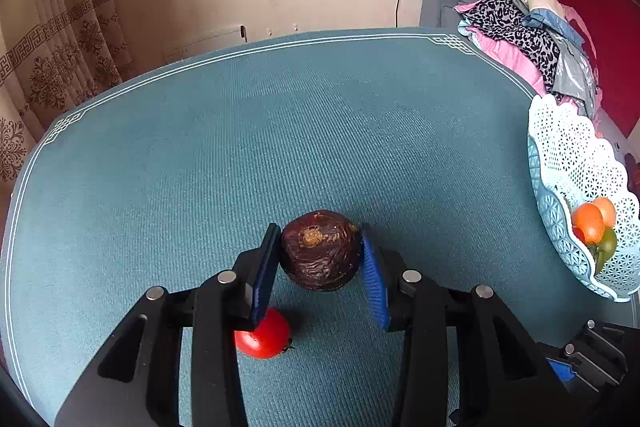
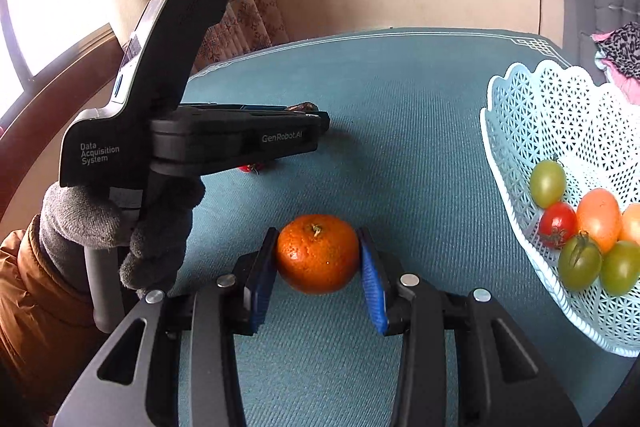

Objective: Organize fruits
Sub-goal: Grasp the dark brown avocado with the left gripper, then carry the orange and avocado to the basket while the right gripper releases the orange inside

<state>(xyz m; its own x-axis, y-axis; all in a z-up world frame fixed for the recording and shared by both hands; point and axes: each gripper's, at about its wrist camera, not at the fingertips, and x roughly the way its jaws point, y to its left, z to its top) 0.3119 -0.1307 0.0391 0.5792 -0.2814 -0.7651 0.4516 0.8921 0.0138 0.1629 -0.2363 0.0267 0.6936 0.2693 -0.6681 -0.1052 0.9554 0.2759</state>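
My left gripper (image 1: 319,229) is shut on a dark, wrinkled round fruit (image 1: 320,255), with a blue pad against each side of it. A red tomato (image 1: 266,337) lies on the teal tablecloth (image 1: 280,131), partly hidden under the left finger. My right gripper (image 2: 318,233) is shut on an orange mandarin (image 2: 318,255), stem up. In the right wrist view the left gripper (image 2: 322,123) shows from the side, held by a grey gloved hand (image 2: 120,223). The pale blue lattice basket (image 2: 532,115) stands to the right and holds several green, red and orange tomatoes.
The basket (image 1: 568,155) sits at the table's right edge. Beyond it a grey sofa carries a pile of clothes (image 1: 528,27). Curtains (image 1: 52,59) hang at the far left. A wide stretch of tablecloth lies beyond both grippers.
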